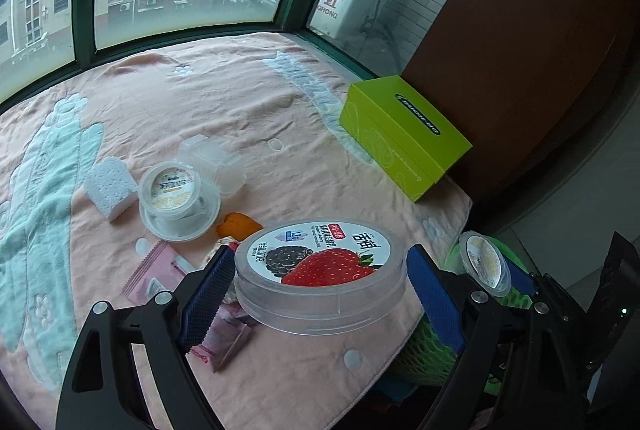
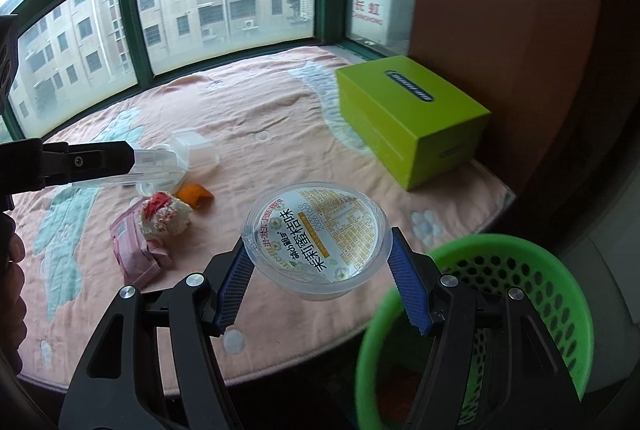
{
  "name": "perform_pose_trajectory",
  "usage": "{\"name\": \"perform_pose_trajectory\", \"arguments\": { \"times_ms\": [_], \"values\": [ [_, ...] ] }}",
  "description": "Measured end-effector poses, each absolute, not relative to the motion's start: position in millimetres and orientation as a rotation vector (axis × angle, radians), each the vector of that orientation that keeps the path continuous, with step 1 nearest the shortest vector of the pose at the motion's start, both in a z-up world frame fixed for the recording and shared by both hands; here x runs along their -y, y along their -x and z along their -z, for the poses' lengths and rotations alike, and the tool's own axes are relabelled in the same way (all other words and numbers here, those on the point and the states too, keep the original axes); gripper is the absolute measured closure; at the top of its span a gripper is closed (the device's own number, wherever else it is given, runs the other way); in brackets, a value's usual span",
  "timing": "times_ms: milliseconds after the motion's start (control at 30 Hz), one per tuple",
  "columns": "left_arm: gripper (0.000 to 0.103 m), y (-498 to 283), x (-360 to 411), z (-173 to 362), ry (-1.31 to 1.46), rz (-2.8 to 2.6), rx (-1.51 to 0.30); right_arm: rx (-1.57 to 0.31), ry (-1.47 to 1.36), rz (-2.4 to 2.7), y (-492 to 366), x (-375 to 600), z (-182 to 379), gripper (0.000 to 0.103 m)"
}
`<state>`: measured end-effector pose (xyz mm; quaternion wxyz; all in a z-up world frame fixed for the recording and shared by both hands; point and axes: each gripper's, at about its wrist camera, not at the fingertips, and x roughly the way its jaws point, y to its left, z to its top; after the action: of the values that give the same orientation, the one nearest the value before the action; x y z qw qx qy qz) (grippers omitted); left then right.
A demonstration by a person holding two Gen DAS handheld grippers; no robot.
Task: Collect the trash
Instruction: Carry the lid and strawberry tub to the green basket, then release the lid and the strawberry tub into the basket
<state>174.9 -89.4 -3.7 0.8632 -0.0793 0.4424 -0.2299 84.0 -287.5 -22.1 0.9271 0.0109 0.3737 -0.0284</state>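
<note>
Trash lies scattered on the pink blanket (image 1: 248, 102) covering the tabletop, and we hold two pieces of it above that surface. Our left gripper (image 1: 320, 282) has its jaws spread wide, the blue pads (image 1: 212, 282) pressing both sides of a round clear tub with a strawberry label (image 1: 320, 270). Our right gripper (image 2: 316, 270) has its jaws about half open, clamped on a smaller clear cup with a yellow printed lid (image 2: 316, 234), tilted toward the camera, just beside the green perforated basket (image 2: 520, 270) that stands past the tabletop's edge. On the blanket we see another lidded cup (image 1: 176, 198) sitting on an upturned clear lid, touching a white foam block (image 1: 110, 186), with clear plastic containers (image 1: 212, 158) behind it, a piece of orange peel (image 2: 194, 194), pink wrappers (image 2: 132, 250) and a crumpled white-and-red wad (image 2: 164, 216). A green box (image 2: 408, 118) rests against the brown cabinet (image 2: 500, 30). From the left wrist view the basket is mostly hidden behind the gripper, and the wrappers are partly covered by the left pad. The basket's contents are too dark to make out.
</note>
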Motion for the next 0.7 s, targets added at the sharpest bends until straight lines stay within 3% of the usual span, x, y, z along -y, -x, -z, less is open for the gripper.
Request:
{"name": "perform_pose_trajectory", "arguments": {
  "times_ms": [600, 700],
  "values": [
    [0.019, -133, 208, 5, 0.059, 0.689, -0.941, -0.838, -0.187, 0.297, 8, 401, 58, 0.037],
    [0.019, -125, 224, 7, 0.031, 0.713, -0.938, -0.826, -0.205, 0.315, 16, 408, 60, 0.027]
  ]
}}
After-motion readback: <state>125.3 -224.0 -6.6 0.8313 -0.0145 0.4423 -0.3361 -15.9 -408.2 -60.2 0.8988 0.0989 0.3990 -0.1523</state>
